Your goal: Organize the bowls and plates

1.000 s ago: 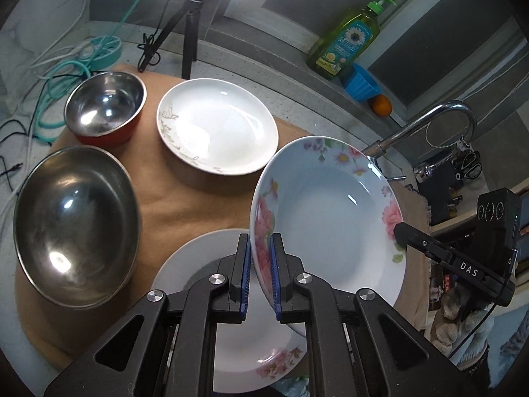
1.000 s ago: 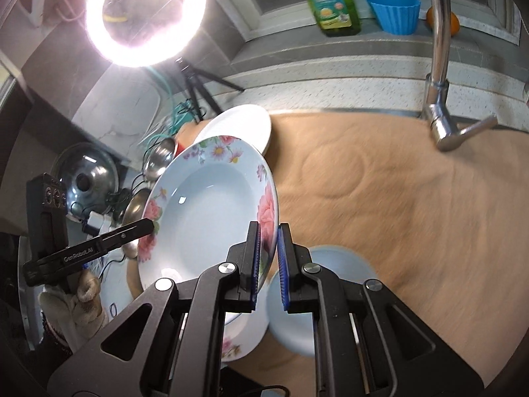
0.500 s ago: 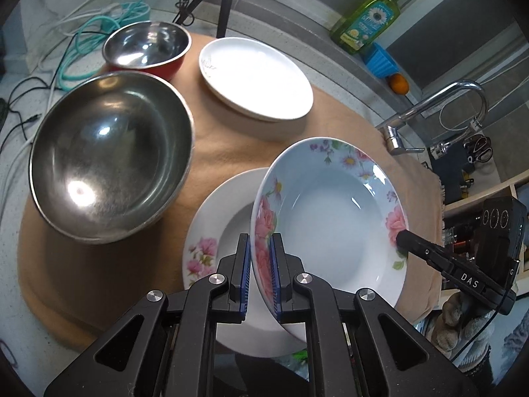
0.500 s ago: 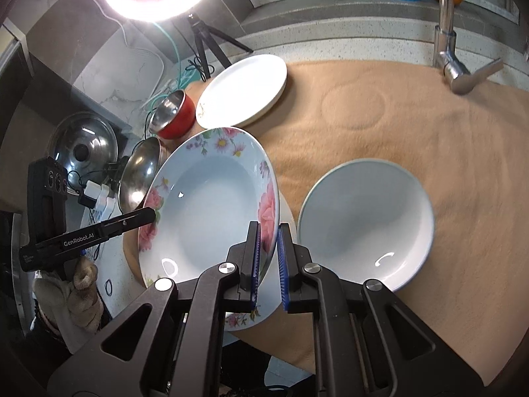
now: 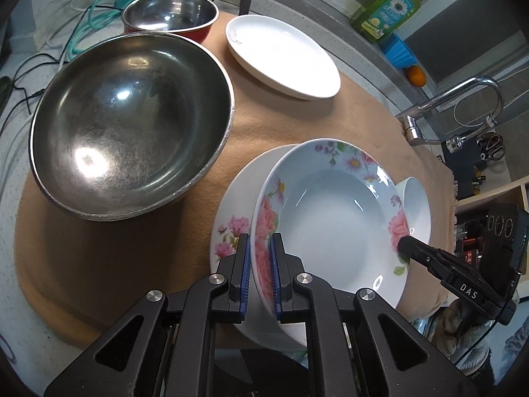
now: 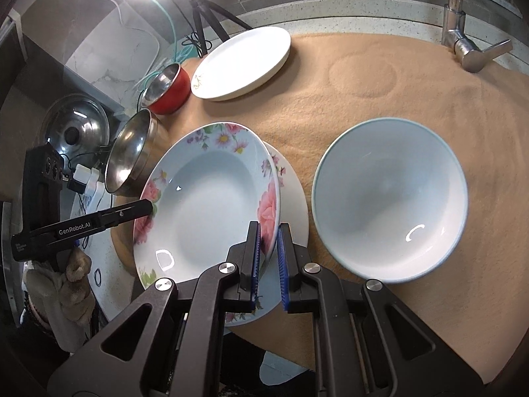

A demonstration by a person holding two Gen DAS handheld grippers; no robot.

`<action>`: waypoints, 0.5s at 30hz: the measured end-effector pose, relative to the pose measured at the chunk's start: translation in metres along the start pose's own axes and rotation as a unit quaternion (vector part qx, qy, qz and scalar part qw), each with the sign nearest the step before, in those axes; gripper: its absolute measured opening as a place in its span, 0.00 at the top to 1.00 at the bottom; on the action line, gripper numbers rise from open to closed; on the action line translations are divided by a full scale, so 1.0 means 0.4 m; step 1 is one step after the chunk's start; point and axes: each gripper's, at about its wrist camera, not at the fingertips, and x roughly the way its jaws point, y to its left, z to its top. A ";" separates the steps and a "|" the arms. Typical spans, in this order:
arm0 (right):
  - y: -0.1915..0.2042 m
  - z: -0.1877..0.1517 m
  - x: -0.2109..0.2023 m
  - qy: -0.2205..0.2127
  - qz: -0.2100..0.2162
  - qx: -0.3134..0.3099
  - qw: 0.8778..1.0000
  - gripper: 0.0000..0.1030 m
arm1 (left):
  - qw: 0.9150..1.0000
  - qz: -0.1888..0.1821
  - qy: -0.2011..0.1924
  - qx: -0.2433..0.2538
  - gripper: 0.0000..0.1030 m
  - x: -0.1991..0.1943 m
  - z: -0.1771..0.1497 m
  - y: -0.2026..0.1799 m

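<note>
A deep floral plate [image 5: 330,218] is held by both grippers, one on each side of its rim. My left gripper [image 5: 259,273] is shut on its near rim; my right gripper [image 6: 268,258] is shut on the opposite rim [image 6: 269,211]. The plate hangs tilted just above a second floral plate [image 5: 231,225] lying on the tan mat [image 6: 413,82]. The second plate also shows in the right wrist view [image 6: 294,205]. A white bowl [image 6: 390,211] sits right of it.
A large steel bowl [image 5: 129,122], a red steel bowl [image 5: 170,13] and a plain white plate [image 5: 281,53] stand on the mat's left and far side. A faucet [image 6: 463,33], a soap bottle [image 5: 386,10], cables [image 5: 96,16] and a pot lid [image 6: 76,129] lie around.
Both grippers have carried the floral plate down and toward the second floral plate, so it now hangs just over it. The white bowl has come fully into the right wrist view.
</note>
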 end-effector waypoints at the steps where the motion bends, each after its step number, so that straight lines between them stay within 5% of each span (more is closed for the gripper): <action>1: 0.002 -0.001 0.005 0.002 -0.001 0.000 1.000 0.90 | 1.000 0.002 0.001 0.001 0.91 0.002 0.000 0.002; 15: 0.005 -0.013 0.047 0.023 -0.015 -0.006 1.000 0.89 | 1.000 0.010 0.011 0.002 0.91 0.029 0.002 0.011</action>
